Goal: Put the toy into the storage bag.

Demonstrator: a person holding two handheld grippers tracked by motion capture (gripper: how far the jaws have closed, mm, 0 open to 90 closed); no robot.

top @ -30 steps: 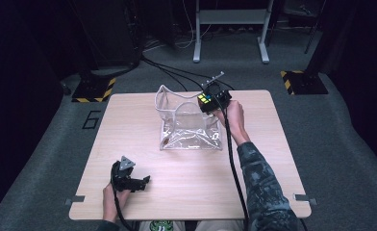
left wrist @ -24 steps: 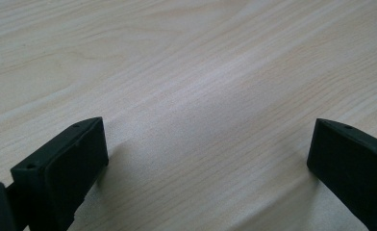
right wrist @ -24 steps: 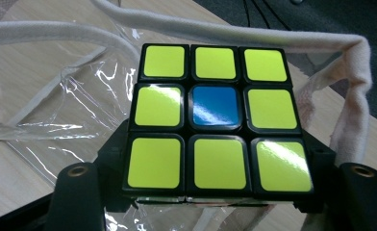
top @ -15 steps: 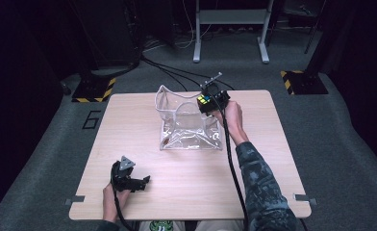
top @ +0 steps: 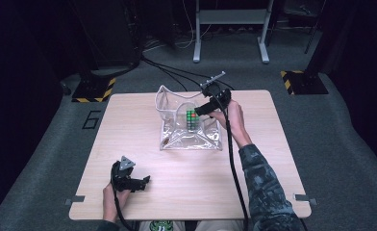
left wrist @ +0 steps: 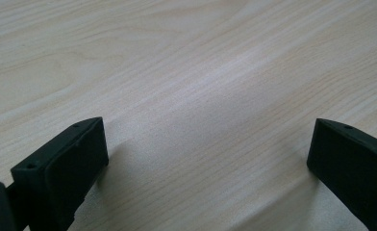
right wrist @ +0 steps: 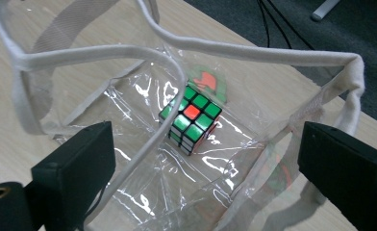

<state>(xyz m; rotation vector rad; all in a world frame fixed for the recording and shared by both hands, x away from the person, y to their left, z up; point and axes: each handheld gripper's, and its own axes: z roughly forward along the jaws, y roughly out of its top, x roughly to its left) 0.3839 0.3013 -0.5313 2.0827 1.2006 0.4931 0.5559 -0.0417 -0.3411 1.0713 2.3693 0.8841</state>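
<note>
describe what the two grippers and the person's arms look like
Both the left gripper and the right gripper are black with blocky jaws, each trailing a black cable. The left carries a grey three-cornered plate. The right arm wears a dark camouflage sleeve.

Pale wooden table (top: 273, 159) with clear plastic bag (top: 189, 139) on its far middle part.

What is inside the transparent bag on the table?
Inside the clear bag lies a puzzle cube, green face up with one red centre square. It is free, below the open right gripper. A green and red sticker shows beyond it; the cube's underside is hidden.
</note>
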